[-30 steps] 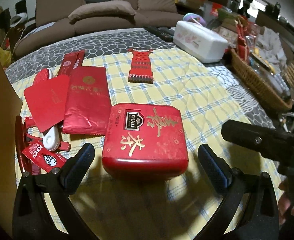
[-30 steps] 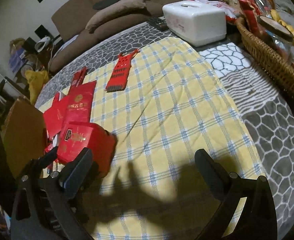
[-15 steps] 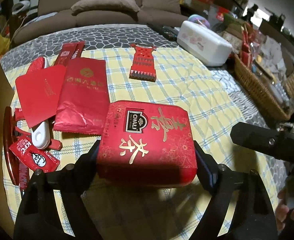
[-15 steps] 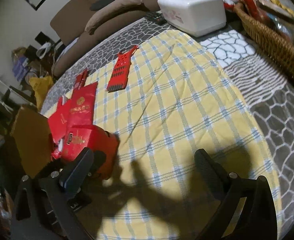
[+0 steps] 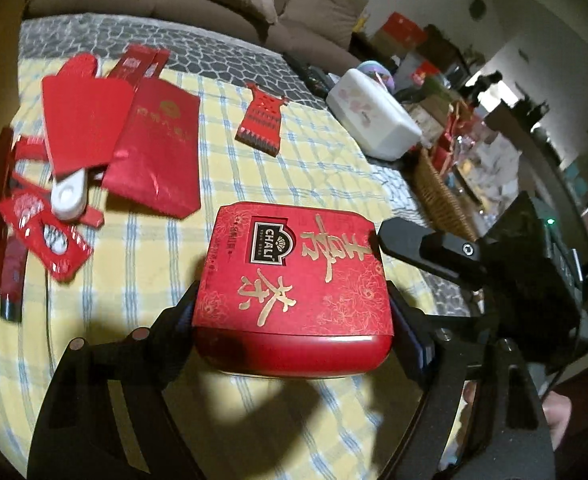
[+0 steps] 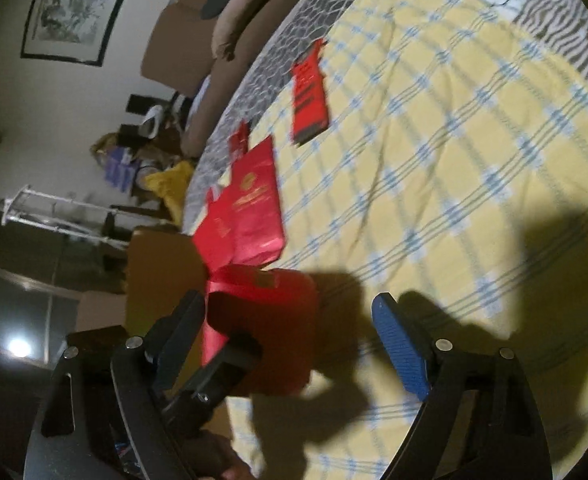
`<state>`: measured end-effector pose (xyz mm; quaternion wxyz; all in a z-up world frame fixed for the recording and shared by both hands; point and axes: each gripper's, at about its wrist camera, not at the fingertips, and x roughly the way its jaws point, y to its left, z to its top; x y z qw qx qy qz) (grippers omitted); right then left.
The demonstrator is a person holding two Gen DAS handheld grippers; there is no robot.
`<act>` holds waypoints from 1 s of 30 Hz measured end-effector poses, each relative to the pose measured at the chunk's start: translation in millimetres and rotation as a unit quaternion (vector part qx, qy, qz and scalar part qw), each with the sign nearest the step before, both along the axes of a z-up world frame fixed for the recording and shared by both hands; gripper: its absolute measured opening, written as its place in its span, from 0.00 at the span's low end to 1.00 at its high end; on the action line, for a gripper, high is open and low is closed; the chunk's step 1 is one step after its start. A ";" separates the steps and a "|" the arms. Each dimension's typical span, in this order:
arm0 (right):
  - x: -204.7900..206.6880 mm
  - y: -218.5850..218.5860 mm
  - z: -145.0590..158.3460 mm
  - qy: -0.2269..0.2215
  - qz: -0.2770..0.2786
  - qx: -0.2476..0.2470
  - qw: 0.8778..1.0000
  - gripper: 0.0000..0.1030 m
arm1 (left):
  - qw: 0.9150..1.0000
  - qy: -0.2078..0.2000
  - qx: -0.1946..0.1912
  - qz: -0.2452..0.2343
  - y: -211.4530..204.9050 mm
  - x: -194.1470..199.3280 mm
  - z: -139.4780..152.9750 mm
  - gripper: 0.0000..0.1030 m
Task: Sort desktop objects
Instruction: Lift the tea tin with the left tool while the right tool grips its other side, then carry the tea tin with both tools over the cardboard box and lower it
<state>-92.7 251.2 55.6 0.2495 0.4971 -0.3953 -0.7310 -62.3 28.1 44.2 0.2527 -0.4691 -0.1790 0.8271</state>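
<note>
Gripping the red tea tin (image 5: 294,276), my left claw (image 5: 294,312) has clamped its sides since a moment ago (lifted, I judge). My right claw (image 6: 289,320) at 3 o'clock is closing, tin between its pads, not yet pinched.

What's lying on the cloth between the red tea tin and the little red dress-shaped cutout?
Nothing: in the left wrist view, only bare yellow checked cloth separates the red tea tin, clamped by the left gripper, from the dress-shaped cutout.

Yellow checked tablecloth (image 5: 314,168) under red packets (image 5: 153,148)
</note>
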 end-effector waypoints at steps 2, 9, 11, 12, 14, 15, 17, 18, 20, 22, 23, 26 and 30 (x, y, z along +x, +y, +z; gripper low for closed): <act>2.7 -6.3 4.1 0.007 0.013 -0.016 1.000 0.85 | 1.000 -0.002 0.004 0.004 -3.1 4.0 1.4 0.80; 11.9 -27.8 7.4 0.000 0.040 0.000 0.999 0.65 | 1.000 0.003 0.000 0.009 -9.2 16.6 8.7 0.80; 15.0 -30.9 9.7 0.001 0.044 0.002 0.999 0.65 | 1.000 0.002 0.002 0.011 -13.6 19.9 10.3 0.80; 16.4 -32.3 11.1 0.001 0.046 0.003 0.999 0.65 | 1.000 0.003 0.002 0.012 -15.3 21.6 11.0 0.80; 19.2 -36.4 16.8 0.005 0.051 0.002 0.999 0.65 | 1.000 0.007 0.003 0.014 -19.3 25.8 16.5 0.80; 21.2 -37.8 19.6 0.009 0.052 0.000 0.999 0.65 | 1.000 0.010 0.003 0.013 -21.2 27.8 20.3 0.80; 25.1 -41.4 26.8 0.013 0.053 -0.005 0.998 0.64 | 1.000 0.019 0.001 0.012 -25.1 32.6 29.7 0.80; 26.9 -43.6 31.2 0.014 0.055 -0.006 0.998 0.64 | 1.000 0.023 0.000 0.011 -27.3 34.8 34.0 0.80; 29.4 -50.4 42.1 0.016 0.062 -0.003 0.998 0.64 | 1.000 0.026 0.001 0.010 -33.4 38.4 44.0 0.80; 31.8 -59.7 58.1 0.024 0.072 0.006 0.997 0.64 | 0.999 0.033 0.007 0.013 -42.3 43.0 55.1 0.80; 32.7 -64.3 65.4 0.029 0.076 0.011 0.997 0.64 | 0.999 0.036 0.011 0.015 -46.4 44.9 60.3 0.80; 36.2 -81.1 90.8 0.045 0.088 0.025 0.995 0.64 | 0.998 0.049 0.025 0.022 -62.5 50.4 79.9 0.80; 42.1 -106.0 120.2 0.066 0.102 0.035 0.992 0.64 | 0.997 0.065 0.035 0.031 -84.7 57.3 105.3 0.80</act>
